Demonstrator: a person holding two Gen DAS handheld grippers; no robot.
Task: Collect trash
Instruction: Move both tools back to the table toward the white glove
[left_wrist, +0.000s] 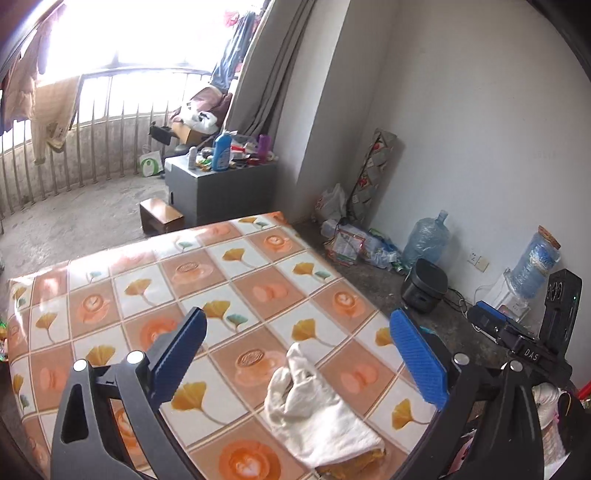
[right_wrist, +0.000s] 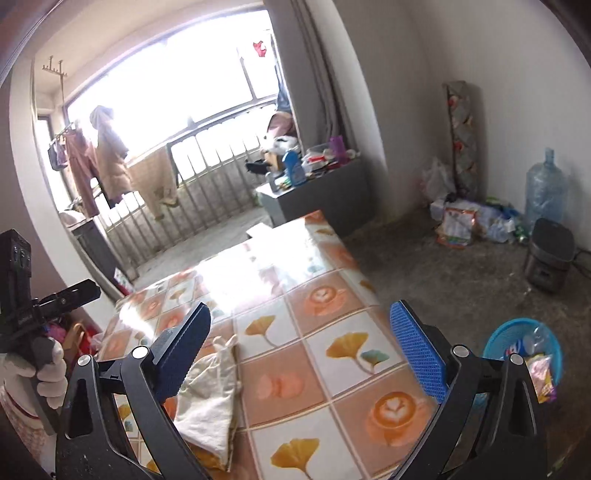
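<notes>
Trash (right_wrist: 537, 363) fills blue basket (right_wrist: 496, 338); both grippers' jaws wide, empty.

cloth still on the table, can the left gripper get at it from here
Probably yes: the left gripper is open, the white cloth lies on the table just below and between its fingers, and nothing blocks it.

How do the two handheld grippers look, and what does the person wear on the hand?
The left gripper and the right gripper look alike: black frames with cut-out slots, round silver bolts, and two blue ribbed finger pads. The right one's body, seen from the left wrist camera, bears white letters "DAS". The left hand wears a white knitted glove above a pale patterned sleeve.
</notes>
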